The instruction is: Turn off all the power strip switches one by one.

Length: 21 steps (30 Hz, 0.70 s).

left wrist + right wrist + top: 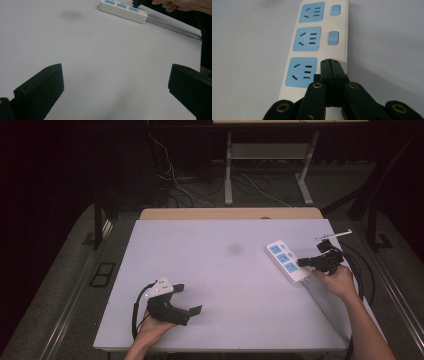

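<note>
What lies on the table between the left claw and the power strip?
Nothing but bare white tabletop with a faint grey smudge. The left gripper view shows it best: past the open left claw the surface runs clear to the power strip.

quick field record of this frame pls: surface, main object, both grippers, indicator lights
surface: white table, faint grey smudge
object: white power strip, three blue sockets, two blue switches visible
lights: small red dots lit beside those two switches
right gripper: shut, tips over the strip beside the nearest socket, where its switch would sit; contact cannot be told
left gripper: open, nothing between jaws, far from the strip
cable: grey cord leaves the strip
</note>
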### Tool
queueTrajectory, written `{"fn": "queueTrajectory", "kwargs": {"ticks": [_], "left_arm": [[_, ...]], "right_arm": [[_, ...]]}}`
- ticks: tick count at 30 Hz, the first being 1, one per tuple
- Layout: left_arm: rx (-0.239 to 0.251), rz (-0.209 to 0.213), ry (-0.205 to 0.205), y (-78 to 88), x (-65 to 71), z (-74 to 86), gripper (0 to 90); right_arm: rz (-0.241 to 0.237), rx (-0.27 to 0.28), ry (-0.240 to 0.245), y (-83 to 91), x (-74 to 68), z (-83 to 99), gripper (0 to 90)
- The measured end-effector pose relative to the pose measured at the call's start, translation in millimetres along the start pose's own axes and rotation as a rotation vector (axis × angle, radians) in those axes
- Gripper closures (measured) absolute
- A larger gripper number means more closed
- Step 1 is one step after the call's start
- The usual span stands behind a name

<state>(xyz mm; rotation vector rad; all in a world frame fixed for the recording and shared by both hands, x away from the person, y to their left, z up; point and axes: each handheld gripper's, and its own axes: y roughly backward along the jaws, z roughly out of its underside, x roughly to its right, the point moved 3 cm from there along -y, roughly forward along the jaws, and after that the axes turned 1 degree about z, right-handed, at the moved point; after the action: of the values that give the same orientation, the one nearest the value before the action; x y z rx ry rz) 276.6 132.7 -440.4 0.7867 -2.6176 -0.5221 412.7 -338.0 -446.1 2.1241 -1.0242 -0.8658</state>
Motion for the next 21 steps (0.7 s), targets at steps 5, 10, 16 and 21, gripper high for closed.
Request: {"fn": "queueTrajectory", "kwargs": {"ticks": [5, 10, 16, 21], "left_arm": [[0.007, -0.004, 0.004, 1.9, -0.8, 0.3, 0.0], [0.011, -0.005, 0.009, 2.9, -2.3, 0.0, 0.0], [0.015, -0.008, 0.013, 4.6, -3.0, -0.1, 0.0], [0.024, -0.008, 0.015, 6.3, -3.2, -0.7, 0.0]], "right_arm": [[0.035, -0.009, 0.046, 0.4, -4.8, -1.1, 90.0], [0.03, 0.008, 0.044, 2.3, -6.9, -3.5, 90.0], [0.029, 0.014, 0.062, 0.6, -13.0, -6.7, 90.0], [0.023, 0.015, 0.076, 3.4, -18.6, -12.8, 90.0]]}}
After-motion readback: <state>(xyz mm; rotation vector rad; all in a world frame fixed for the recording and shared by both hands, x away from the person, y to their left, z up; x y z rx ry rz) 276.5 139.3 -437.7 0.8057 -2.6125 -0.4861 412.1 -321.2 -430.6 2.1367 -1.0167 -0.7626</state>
